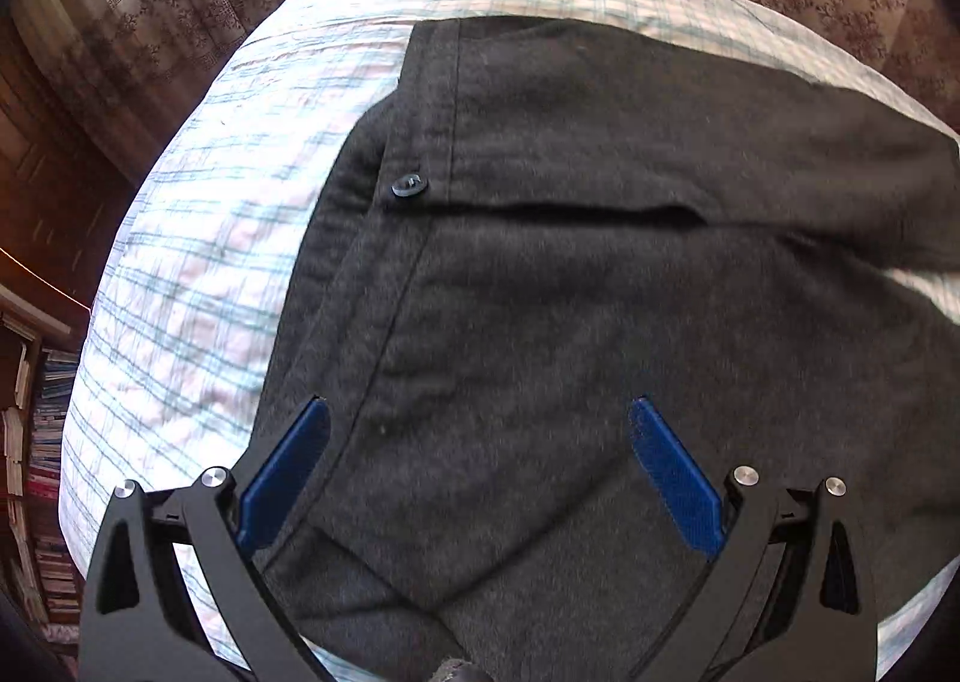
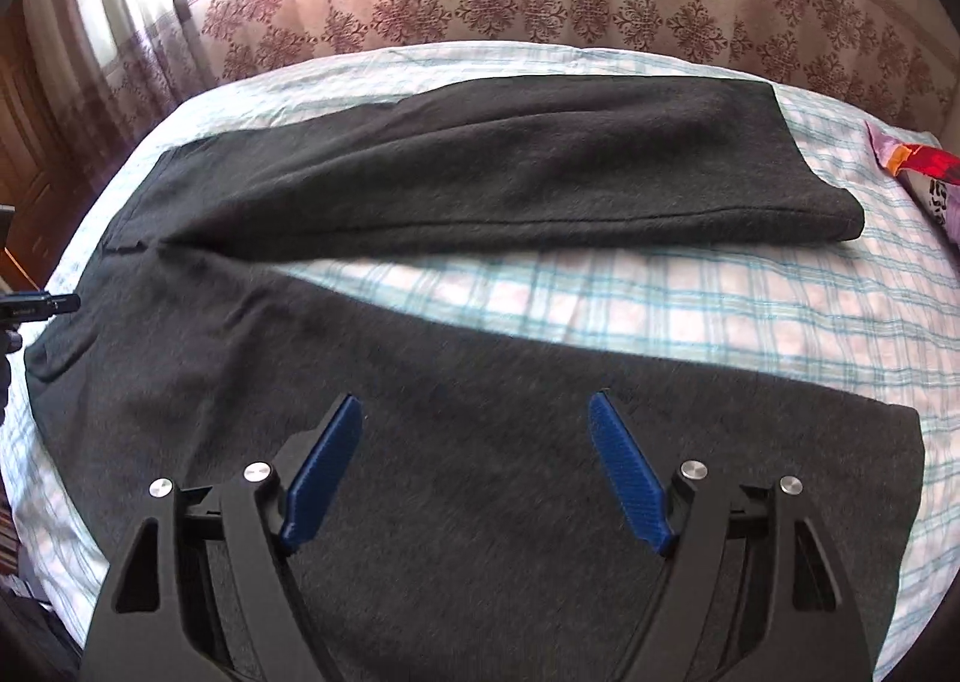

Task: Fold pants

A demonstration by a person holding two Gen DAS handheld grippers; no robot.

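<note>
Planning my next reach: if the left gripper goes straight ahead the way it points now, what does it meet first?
Most likely the dark pants. The open left gripper points at the cloth below the waistband button, nothing between, though the depth is unclear.

both the left gripper [image 1: 479, 412] and right gripper [image 2: 475, 406] have black frames, ribbed blue finger pads, silver screws.

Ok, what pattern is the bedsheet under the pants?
White with teal plaid lines; the bedsheet shows best in the right wrist view.
</note>
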